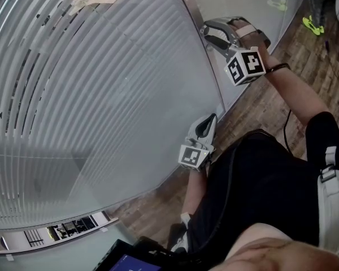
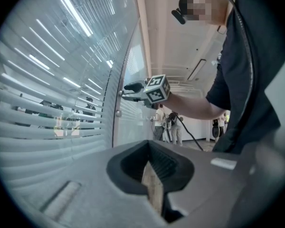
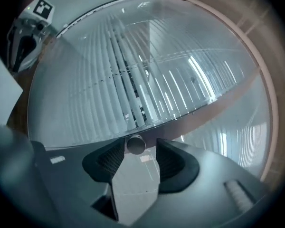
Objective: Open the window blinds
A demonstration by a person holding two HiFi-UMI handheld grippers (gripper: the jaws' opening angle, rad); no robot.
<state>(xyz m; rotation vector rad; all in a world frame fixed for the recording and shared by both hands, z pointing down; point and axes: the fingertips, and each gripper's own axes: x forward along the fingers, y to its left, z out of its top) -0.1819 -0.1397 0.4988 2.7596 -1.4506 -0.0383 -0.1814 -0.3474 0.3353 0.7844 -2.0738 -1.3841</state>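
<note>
Wood-plank floor [image 1: 336, 72], yellow-green object [image 1: 312, 25] on it, people [image 2: 168, 125] standing far off

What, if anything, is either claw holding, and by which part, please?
Nothing is held: the right claw stands open around the knob, not gripping it; the left claw is shut, empty.

the head view looked steeply down from above onto the blinds [image 1: 101, 95] at left. both gripper views sat near the blinds. the left gripper view caught the right gripper [image 2: 124, 90] farther along, and the right gripper view caught the left gripper [image 3: 18, 61].
</note>
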